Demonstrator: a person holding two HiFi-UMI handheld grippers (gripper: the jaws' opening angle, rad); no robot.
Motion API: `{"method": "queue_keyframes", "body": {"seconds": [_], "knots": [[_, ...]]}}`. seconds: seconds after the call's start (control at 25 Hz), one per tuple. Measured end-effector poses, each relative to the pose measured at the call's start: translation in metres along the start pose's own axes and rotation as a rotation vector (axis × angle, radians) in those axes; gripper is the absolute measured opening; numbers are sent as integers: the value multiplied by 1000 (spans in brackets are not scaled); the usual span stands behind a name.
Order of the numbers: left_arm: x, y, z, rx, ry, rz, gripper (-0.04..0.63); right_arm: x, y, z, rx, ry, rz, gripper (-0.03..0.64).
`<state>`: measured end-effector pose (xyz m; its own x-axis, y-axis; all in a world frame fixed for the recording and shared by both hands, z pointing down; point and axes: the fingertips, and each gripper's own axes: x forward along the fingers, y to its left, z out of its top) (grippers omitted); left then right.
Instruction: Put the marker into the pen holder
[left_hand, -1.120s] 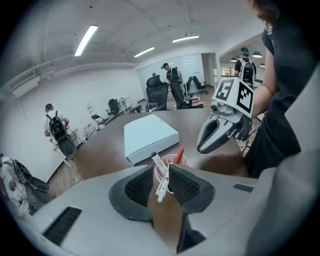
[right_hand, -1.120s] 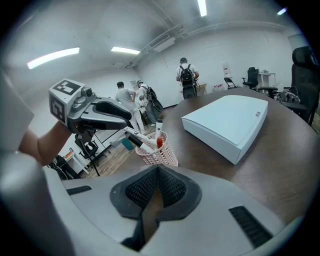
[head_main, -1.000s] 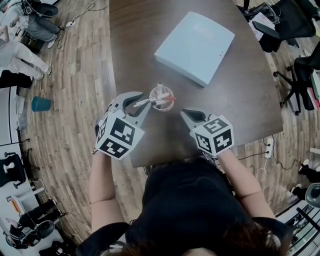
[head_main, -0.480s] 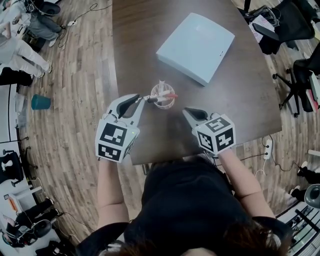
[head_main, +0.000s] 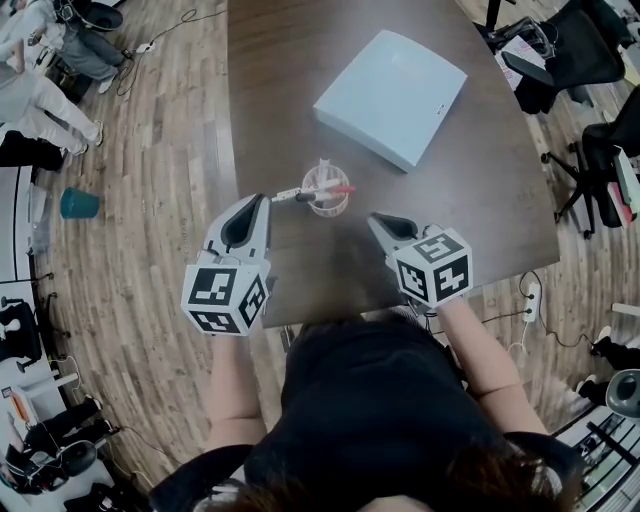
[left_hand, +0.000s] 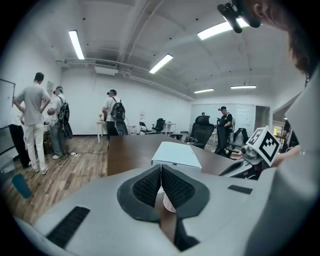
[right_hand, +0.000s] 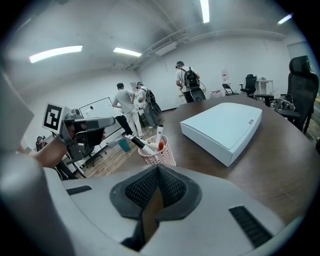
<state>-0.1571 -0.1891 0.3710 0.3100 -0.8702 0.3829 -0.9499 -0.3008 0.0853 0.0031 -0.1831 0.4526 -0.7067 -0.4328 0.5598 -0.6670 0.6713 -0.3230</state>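
Marker (head_main: 290, 194) sits in the pen holder (head_main: 328, 204), centre of the head view. It leans out over the rim toward frame left, low end inside.

Left tongs (head_main: 262, 199) are just left of the marker's free end and not touching it. They are closing down to pressed together with nothing between them. Right tongs (head_main: 375, 221) are lower right of the holder, also pressed together and empty.

Handling, my read:
- The marker is light and stiff, with a smooth plastic barrel that is likely a bit slippery.
- Pinch it mid-barrel, across its width. Avoid the cap end, since it would pivot.
- The holder looks like a light mesh cup. A sideways push on the leaning marker could tip or slide it, so steady it if nudging.

Counts:
- Pens in the holder: three as far as I can tell, the leaning one, a white upright one and a red one. The overlap makes this unsure.
- Pen holder: one.
- White box (head_main: 392, 95): one, upper centre on the counter (head_main: 480, 200).
- Tongs: two.
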Motion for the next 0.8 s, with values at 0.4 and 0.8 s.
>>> {"method": "queue_keyframes", "body": {"seconds": [0.4, 0.8], "knots": [[-16, 12, -27, -138, 3, 105, 29, -4, 0, 2, -1, -18, -25, 18], [-14, 5, -64, -289, 78, 99, 29, -6, -2, 5, -1, -36, -48, 18]]}}
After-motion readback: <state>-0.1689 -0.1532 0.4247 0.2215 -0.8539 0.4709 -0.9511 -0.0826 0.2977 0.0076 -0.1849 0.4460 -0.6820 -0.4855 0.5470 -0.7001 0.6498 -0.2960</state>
